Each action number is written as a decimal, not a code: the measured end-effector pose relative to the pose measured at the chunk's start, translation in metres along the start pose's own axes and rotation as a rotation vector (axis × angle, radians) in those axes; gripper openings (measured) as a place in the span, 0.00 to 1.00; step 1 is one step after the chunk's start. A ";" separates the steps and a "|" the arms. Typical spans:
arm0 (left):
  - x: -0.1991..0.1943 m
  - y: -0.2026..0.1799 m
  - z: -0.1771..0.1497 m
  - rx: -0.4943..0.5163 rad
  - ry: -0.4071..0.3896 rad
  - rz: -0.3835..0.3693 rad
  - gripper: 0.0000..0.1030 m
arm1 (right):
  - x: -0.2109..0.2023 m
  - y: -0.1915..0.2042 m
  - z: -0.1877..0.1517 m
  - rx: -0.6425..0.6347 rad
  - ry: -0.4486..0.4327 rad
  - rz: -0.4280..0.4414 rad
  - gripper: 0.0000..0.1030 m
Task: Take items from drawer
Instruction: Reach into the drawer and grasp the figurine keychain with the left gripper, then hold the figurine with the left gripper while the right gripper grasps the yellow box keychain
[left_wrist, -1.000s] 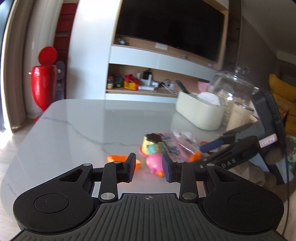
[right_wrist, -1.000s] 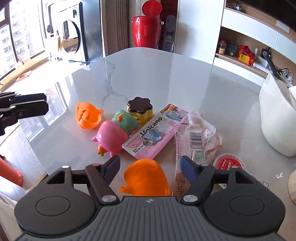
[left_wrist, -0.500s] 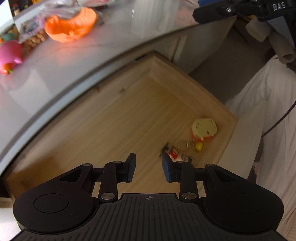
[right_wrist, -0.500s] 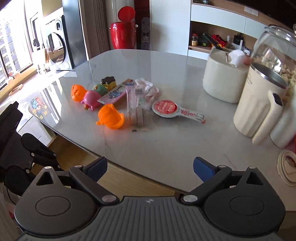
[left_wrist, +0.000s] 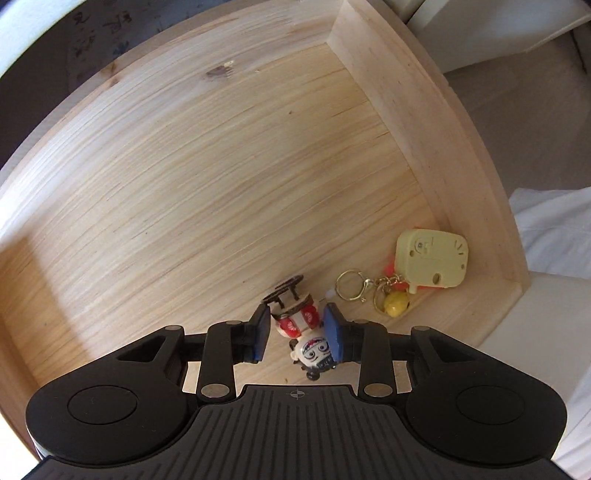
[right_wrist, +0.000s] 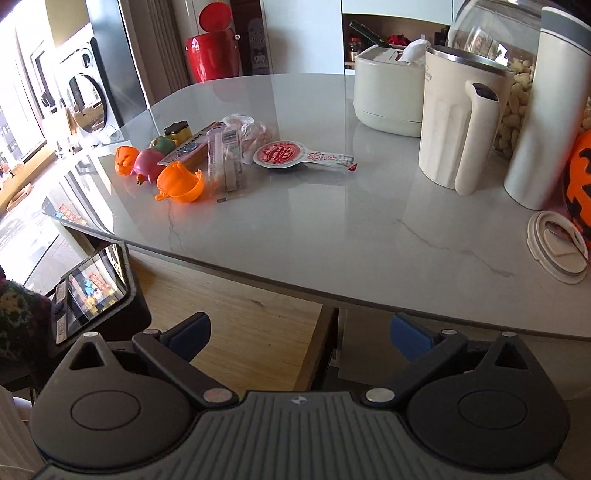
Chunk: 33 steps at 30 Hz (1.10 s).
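The open wooden drawer (left_wrist: 406, 110) fills the left wrist view. A small figurine (left_wrist: 297, 323) with a red and white body and a painted face lies near its front right corner. My left gripper (left_wrist: 298, 332) is open, with one finger on each side of the figurine, close to it. Beside it, in the corner, lies a pale yellow toy (left_wrist: 430, 264) on a key ring (left_wrist: 351, 286) with a small yellow bell (left_wrist: 395, 304). My right gripper (right_wrist: 299, 332) is wide open and holds nothing, hovering over the drawer (right_wrist: 251, 332) below the table edge.
On the marble table (right_wrist: 332, 229) lie an orange pumpkin half (right_wrist: 179, 181), a pink pig toy (right_wrist: 147, 162), snack packets (right_wrist: 225, 158) and a red-labelled scoop (right_wrist: 280, 155). A white jug (right_wrist: 454, 122), a tissue box (right_wrist: 388, 96), a loose lid (right_wrist: 557, 251) and a pumpkin lantern (right_wrist: 580, 184) stand at the right.
My left gripper swung from the tabletop down into the drawer and now straddles the figurine. My right gripper pulled back from the table and opened wide, leaving the orange pumpkin half there.
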<state>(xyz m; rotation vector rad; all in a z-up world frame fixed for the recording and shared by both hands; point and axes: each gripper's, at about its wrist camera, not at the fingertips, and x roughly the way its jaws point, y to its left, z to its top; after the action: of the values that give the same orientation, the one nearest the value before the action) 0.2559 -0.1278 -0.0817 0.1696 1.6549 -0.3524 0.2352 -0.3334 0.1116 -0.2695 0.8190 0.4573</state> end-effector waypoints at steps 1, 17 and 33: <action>0.004 -0.002 0.002 0.013 0.010 0.005 0.33 | 0.000 0.002 -0.001 -0.011 0.002 -0.004 1.00; -0.014 -0.018 -0.036 0.204 -0.155 0.056 0.33 | 0.005 0.009 -0.003 -0.055 -0.056 -0.061 1.00; -0.069 0.097 -0.133 -0.156 -0.456 -0.090 0.33 | 0.122 0.105 -0.004 -0.343 0.499 0.055 0.80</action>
<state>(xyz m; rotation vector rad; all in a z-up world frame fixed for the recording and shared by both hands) 0.1694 0.0140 -0.0148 -0.0989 1.2330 -0.3015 0.2537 -0.2092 0.0117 -0.6987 1.2359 0.5936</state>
